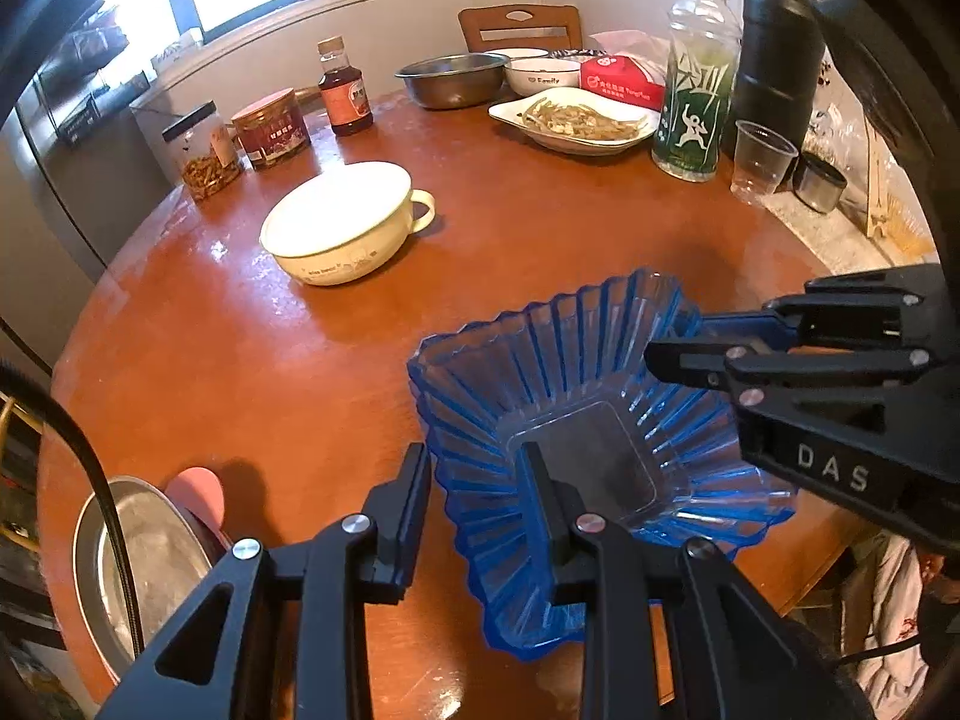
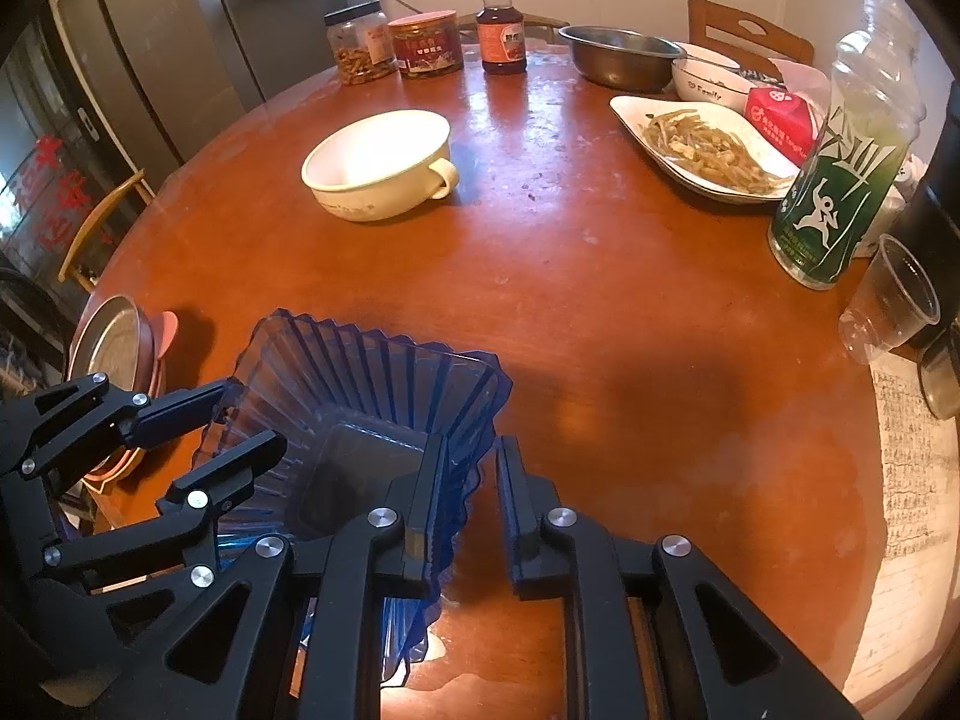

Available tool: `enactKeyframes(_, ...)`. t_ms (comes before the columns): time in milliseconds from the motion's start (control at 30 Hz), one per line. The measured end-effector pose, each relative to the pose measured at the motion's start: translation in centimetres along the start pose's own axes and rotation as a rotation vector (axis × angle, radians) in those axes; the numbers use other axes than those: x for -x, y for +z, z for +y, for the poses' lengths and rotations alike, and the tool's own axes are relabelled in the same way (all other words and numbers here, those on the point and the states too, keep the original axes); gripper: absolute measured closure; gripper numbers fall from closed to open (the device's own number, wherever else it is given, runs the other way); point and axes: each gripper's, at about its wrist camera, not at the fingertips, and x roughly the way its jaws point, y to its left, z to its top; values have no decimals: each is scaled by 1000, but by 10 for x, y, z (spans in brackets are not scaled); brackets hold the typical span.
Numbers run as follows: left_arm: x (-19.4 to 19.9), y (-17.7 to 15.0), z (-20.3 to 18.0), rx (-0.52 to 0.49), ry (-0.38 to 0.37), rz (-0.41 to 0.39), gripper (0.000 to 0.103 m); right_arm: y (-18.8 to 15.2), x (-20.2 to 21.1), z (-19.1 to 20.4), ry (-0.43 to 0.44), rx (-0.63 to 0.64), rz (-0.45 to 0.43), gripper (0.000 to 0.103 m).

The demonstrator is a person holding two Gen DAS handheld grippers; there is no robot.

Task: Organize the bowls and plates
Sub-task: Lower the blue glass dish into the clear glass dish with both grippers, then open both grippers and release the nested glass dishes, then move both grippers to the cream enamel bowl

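Observation:
A clear blue ribbed dish point(image 1: 576, 372) point(image 2: 360, 384) hangs tilted over the near side of the round brown table point(image 1: 252, 372). My left gripper point(image 1: 474, 456) is shut on its left rim, one finger outside the wall and one inside; in the right wrist view this left gripper point(image 2: 249, 414) bites the rim from the left. My right gripper point(image 2: 471, 450) point(image 1: 666, 339) straddles the opposite rim. Its inner finger lies against the wall, and a strip of table shows between the outer finger and the dish. A cream handled bowl point(image 1: 336, 228) point(image 2: 378, 162) sits mid-table.
A steel plate on a pink plate point(image 1: 150, 552) point(image 2: 111, 342) lies at the table's left edge. At the back stand a steel bowl point(image 1: 453, 78), a white bowl point(image 1: 540, 75), a plate of food point(image 1: 570, 120), jars, a green bottle point(image 1: 696, 96), a black flask point(image 1: 780, 48) and a plastic cup point(image 1: 762, 162).

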Motion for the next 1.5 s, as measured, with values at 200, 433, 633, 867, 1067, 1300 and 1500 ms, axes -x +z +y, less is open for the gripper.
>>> enactKeyframes(200, 1, 1, 8, 36, -39, 0, 71, -3, 1, 2, -1, -9, 10, 74)
enactKeyframes(433, 5, 3, 12, 48, -66, -7, 64, 1, 8, 0, 7, -24, 0, 71)
enactKeyframes(633, 7, 5, 14, 54, -65, -13, 58, 0, 10, 1, 2, -22, -4, 65)
enactKeyframes(867, 8, 7, 16, 68, -67, -18, 55, -1, 14, 2, 1, -19, -12, 55)
enactKeyframes(1067, 9, 6, 18, 74, -63, -21, 48, -2, 15, 3, -1, -19, -13, 52)
enactKeyframes(1300, 13, 7, 24, 93, -68, -27, 42, -2, 17, 3, -4, -18, -15, 51)
enactKeyframes(1500, 27, 17, 41, 137, -77, -47, 40, 9, 30, -3, 1, -20, -48, 50)
